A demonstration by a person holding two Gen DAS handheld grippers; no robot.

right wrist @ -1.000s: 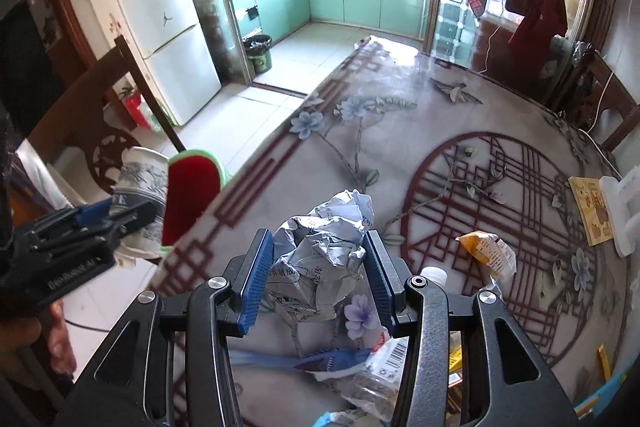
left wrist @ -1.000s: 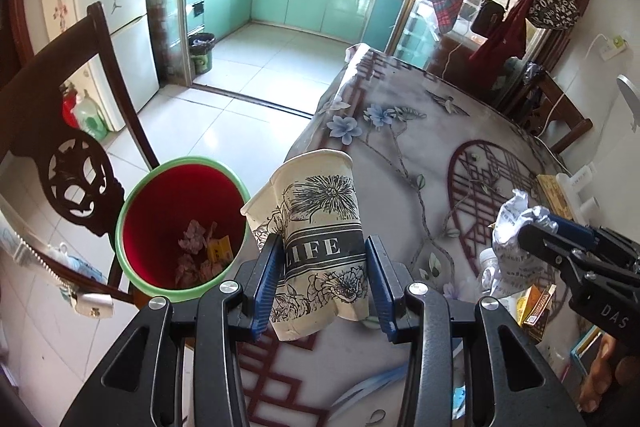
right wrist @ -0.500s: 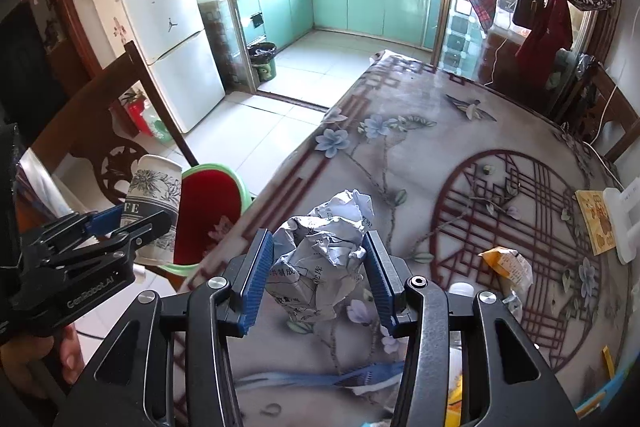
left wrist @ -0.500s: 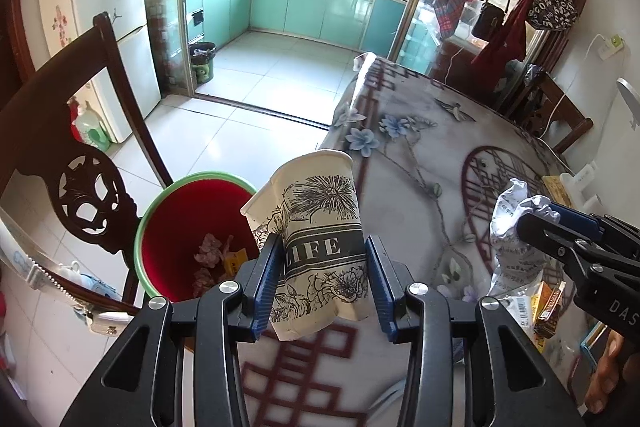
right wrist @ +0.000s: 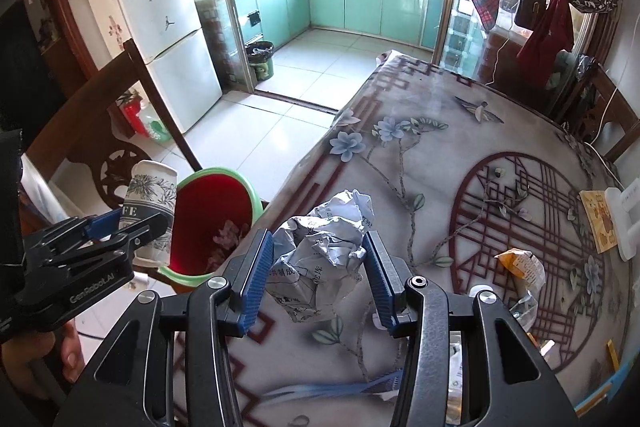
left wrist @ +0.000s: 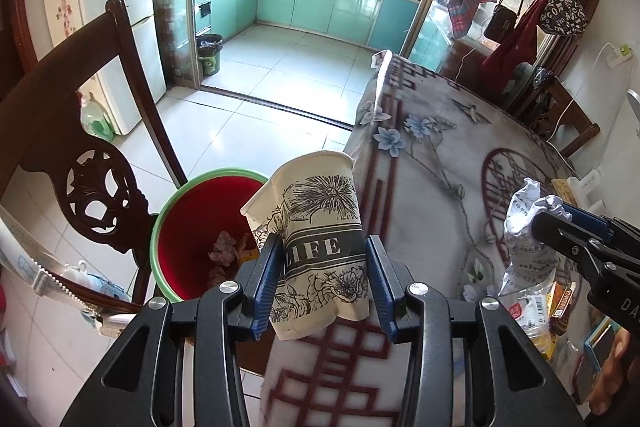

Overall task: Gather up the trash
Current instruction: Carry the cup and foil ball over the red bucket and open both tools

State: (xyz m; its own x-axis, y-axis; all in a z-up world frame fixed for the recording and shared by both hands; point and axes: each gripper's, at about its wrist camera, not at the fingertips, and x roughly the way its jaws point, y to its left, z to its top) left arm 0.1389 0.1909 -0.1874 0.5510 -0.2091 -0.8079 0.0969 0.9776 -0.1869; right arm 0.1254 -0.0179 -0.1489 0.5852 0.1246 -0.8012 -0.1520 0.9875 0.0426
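Note:
My left gripper (left wrist: 324, 283) is shut on a crumpled paper cup (left wrist: 316, 227) printed with flowers and "LIFE". It holds the cup over the table's left edge, just right of a red bin with a green rim (left wrist: 192, 227) that stands on the floor with some trash inside. My right gripper (right wrist: 318, 283) is shut on a crumpled paper ball (right wrist: 324, 251) above the table. The cup (right wrist: 152, 203) and the bin (right wrist: 216, 219) also show in the right wrist view. The paper ball (left wrist: 528, 227) shows at the right of the left wrist view.
A dark wooden chair (left wrist: 80, 155) stands left of the bin. The table has a flowered cloth (right wrist: 440, 163). A yellow wrapper (right wrist: 520, 263), a plastic bottle and other litter lie at its near right. A fridge (right wrist: 160, 27) and the kitchen doorway lie beyond.
Both grippers have pulled back and shifted left with their loads. The bin now sits closer to the cup's left side in the left wrist view.

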